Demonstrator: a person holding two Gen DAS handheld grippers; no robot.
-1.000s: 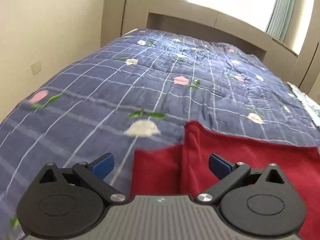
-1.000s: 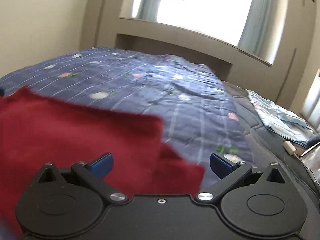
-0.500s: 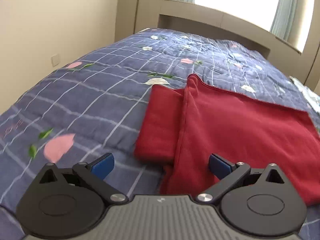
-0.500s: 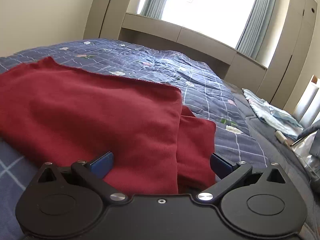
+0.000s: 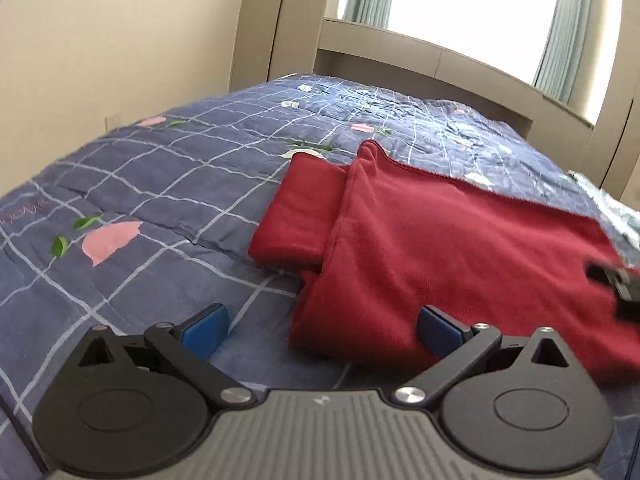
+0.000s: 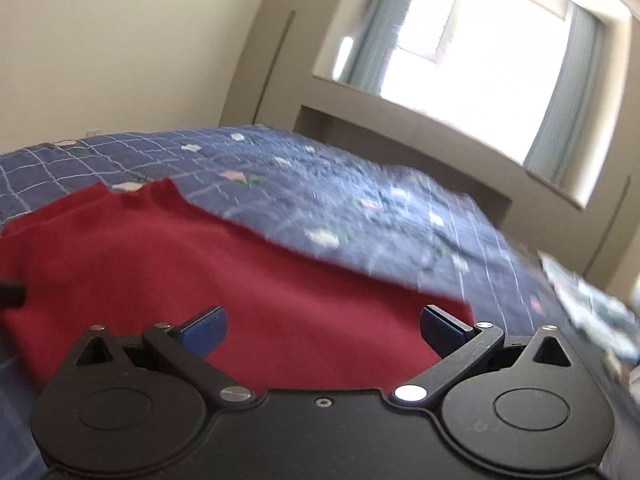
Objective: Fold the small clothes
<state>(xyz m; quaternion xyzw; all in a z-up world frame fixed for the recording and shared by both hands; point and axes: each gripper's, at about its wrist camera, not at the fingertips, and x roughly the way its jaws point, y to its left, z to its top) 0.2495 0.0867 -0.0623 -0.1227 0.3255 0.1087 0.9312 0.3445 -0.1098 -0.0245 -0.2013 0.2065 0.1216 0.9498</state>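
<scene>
Red garment [image 5: 460,248] lies folded on the blue quilt [image 5: 168,184], mid-frame in both views. Left gripper [image 5: 320,326] and right gripper [image 6: 322,330] have both drawn back, jaws spread and empty; this fold looks finished.

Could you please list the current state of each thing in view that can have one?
Red garment: folded over, lying flat on the quilt, held by neither gripper.
Left gripper: open, empty.
Right gripper: open, empty, over the garment.
Curtains: drawn aside from the window.
Quilt: spread over the bed.
</scene>
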